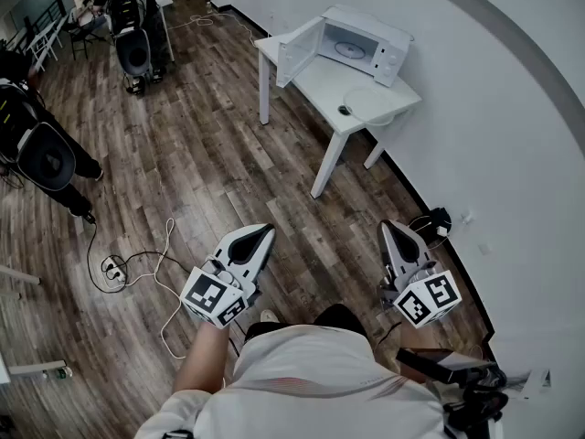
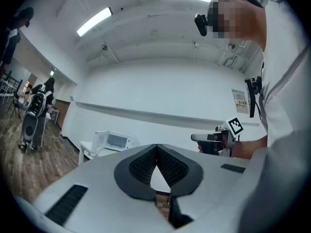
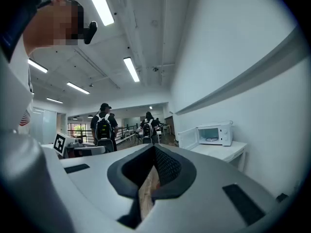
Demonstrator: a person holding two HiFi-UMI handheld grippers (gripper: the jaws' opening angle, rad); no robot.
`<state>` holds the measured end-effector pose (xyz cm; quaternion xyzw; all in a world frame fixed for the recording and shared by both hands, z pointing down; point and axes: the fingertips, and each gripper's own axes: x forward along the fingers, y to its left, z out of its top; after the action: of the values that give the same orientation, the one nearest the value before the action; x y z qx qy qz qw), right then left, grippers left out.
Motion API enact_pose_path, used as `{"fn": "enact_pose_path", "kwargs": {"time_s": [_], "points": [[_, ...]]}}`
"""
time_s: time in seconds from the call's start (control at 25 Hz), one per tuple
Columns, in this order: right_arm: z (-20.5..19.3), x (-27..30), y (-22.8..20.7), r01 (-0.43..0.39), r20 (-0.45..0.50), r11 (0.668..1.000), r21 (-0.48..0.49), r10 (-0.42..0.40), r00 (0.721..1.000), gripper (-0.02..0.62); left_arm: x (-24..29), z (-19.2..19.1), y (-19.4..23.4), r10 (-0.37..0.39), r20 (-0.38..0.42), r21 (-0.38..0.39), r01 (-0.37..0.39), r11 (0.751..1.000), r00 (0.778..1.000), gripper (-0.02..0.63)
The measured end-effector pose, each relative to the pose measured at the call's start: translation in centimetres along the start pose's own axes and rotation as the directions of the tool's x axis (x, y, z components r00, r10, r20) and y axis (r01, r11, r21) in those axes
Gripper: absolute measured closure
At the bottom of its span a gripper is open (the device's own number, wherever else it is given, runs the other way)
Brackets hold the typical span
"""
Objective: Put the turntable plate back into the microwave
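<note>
A white microwave (image 1: 366,46) stands on a white table (image 1: 320,80) far ahead by the wall, its door (image 1: 297,51) swung open to the left. A clear round turntable plate (image 1: 373,108) lies on the table in front of it, near the table's edge, with a small dark object (image 1: 345,111) beside it. Both grippers are held level near the person's body, several steps from the table. My left gripper (image 1: 263,235) is shut and empty, its pads (image 2: 165,161) meeting at the tip. My right gripper (image 1: 388,228) is shut and empty too. The microwave (image 3: 212,134) also shows small in the right gripper view.
Wooden floor lies between me and the table. A white cable and a power strip (image 1: 113,268) lie on the floor at the left. A dark cable bundle (image 1: 437,219) sits by the curved white wall at the right. People with backpacks (image 1: 128,12) stand far back left.
</note>
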<state>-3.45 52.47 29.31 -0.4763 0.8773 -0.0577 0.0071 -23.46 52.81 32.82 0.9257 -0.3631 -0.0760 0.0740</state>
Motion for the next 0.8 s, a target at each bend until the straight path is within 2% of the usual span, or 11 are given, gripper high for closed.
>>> {"fn": "enact_pose_path", "kwargs": {"time_s": [0.44, 0.8], "points": [[-1.0, 4.3, -4.1, 0.024, 0.012, 0.998, 0.057, -0.025, 1.000, 0.595, 4.4, -0.8, 3.4, -0.032, -0.048, 0.017, 0.032, 0.999, 0.998, 0.595], [0.1, 9.7, -12.2, 0.008, 0.046, 0.996, 0.084, -0.012, 0.999, 0.595, 13.7, -0.3, 6.5, -0.033, -0.068, 0.046, 0.036, 0.998, 0.997, 0.594]]}}
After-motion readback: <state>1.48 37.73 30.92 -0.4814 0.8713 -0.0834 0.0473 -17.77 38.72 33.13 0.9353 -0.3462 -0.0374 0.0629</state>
